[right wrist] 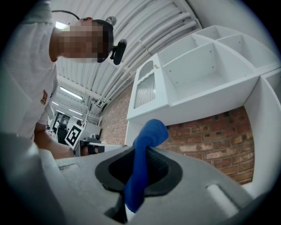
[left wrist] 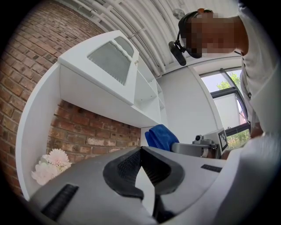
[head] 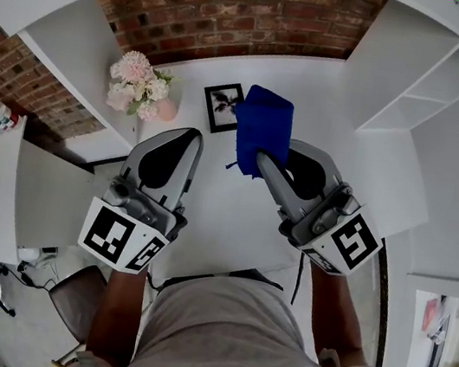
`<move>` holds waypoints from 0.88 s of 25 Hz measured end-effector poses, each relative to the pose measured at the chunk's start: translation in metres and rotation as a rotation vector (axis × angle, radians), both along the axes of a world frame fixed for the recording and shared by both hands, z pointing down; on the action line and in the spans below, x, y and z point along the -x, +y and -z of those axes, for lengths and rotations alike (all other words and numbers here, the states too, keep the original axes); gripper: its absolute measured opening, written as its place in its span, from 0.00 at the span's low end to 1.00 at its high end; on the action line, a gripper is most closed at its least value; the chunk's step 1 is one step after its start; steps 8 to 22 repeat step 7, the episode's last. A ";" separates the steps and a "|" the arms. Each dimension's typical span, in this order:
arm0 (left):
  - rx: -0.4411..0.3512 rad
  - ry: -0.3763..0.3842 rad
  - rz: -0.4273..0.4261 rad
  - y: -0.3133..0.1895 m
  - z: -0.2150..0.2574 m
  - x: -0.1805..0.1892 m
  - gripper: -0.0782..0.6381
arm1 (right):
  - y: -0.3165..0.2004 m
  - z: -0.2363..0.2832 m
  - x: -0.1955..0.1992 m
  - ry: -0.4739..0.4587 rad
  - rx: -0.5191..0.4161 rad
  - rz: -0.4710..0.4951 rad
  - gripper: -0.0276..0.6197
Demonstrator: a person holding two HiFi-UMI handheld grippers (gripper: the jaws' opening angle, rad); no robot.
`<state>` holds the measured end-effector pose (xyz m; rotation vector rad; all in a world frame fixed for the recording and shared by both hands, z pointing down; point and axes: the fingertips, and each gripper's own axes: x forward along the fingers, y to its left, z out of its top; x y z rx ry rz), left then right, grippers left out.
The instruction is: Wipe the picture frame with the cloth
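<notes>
Wall [head: 242, 13]: brick, behind the counter; it backs everything set there.
Counter [head: 227, 222]: white, and bears the vase and the frame at its far edge, near the wall.
Shelves [head: 441, 79]: white, open compartments at the right; nothing shows in those that can be seen.
Left gripper [left wrist: 141, 148]: jaws pressed together with nothing between them, held above the counter beside the right one. It looks parked, perhaps kept free to steady the frame.
Right gripper [right wrist: 140, 151]: pinching the cloth, which runs up between the pads and flops over past the tips. That grip leaves a loose wad out front as a wiping face.
Cloth [head: 263, 131]: blue and folded, hanging from the right gripper over the back of the counter. In the head view its edge overlaps the frame's right side; whether it touches cannot be told.
Flowers [head: 137, 83]: pale pink and white, bunched in the vase, left of the frame.
Vase [head: 169, 109]: pink, just beside the frame; a wide wipe could knock it.
Frame [head: 223, 107]: small and black, with a dark plant print, between vase and cloth. Propped or flat, I cannot tell. Wiping seems not yet begun.
</notes>
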<state>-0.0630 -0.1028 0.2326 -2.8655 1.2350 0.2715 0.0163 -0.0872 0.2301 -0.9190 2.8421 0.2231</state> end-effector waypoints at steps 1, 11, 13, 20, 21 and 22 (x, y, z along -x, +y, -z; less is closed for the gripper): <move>0.000 0.000 0.000 0.000 0.000 0.000 0.11 | 0.000 0.000 0.000 0.001 0.000 0.001 0.12; -0.001 -0.008 -0.005 -0.001 -0.001 -0.004 0.11 | -0.001 -0.001 -0.003 0.001 0.001 -0.004 0.12; -0.001 -0.008 -0.005 -0.001 -0.001 -0.004 0.11 | -0.001 -0.001 -0.003 0.001 0.001 -0.004 0.12; -0.001 -0.008 -0.005 -0.001 -0.001 -0.004 0.11 | -0.001 -0.001 -0.003 0.001 0.001 -0.004 0.12; -0.001 -0.008 -0.005 -0.001 -0.001 -0.004 0.11 | -0.001 -0.001 -0.003 0.001 0.001 -0.004 0.12; -0.001 -0.008 -0.005 -0.001 -0.001 -0.004 0.11 | -0.001 -0.001 -0.003 0.001 0.001 -0.004 0.12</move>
